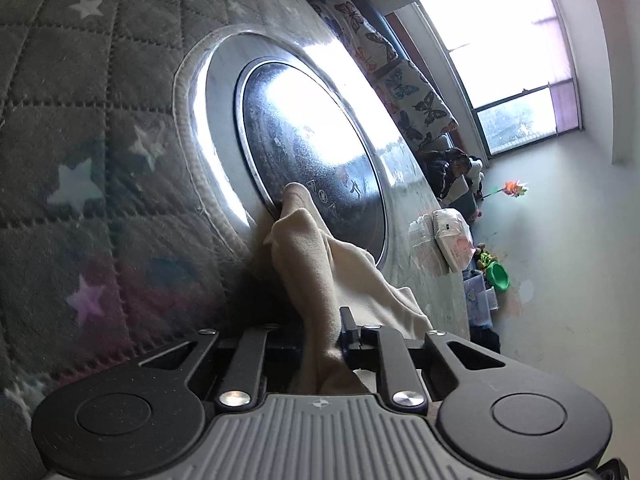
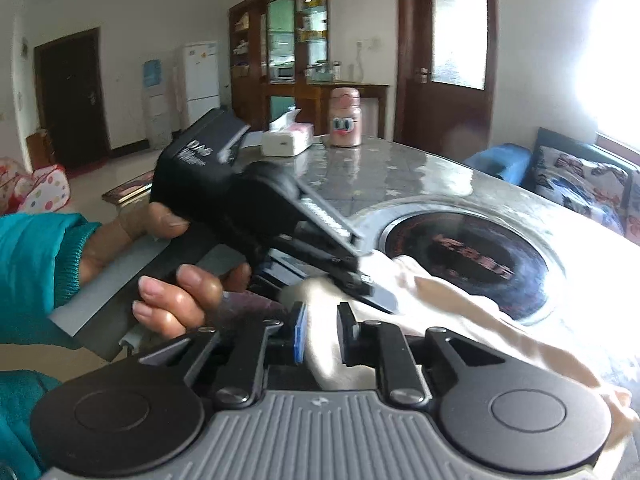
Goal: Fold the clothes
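- Teal sleeve (image 2: 28,264) is filling the left edge of the right wrist view, running off the frame; the person's hand (image 2: 168,280) is curling around the grey handle of the other tool, its palm hidden behind that handle.
- Left gripper (image 2: 366,280), seen from the right wrist camera, is reaching down toward the cloth with motion blur softening it; in its own view the left gripper (image 1: 324,332) is pinching the cream cloth (image 1: 320,264) between its jaws, and one fingertip is lying buried under the fabric.
- Cream cloth is draping over the rim of the round cooktop (image 1: 312,160) and bunching toward the lens; its lower end is disappearing behind the gripper body.
- Right gripper (image 2: 322,336) is sitting with jaws narrowed around a pale fold of the same cloth (image 2: 460,304); whether both pads are actually touching the fabric is hard to tell through glare and blur.
- Table (image 2: 360,176), covered by a star-quilted mat under a glossy sheet, is carrying a tissue box (image 2: 286,140) and a pink flask (image 2: 346,118) at its far end; window glare is washing out the right side, and the cloth's far edge is vanishing into it.
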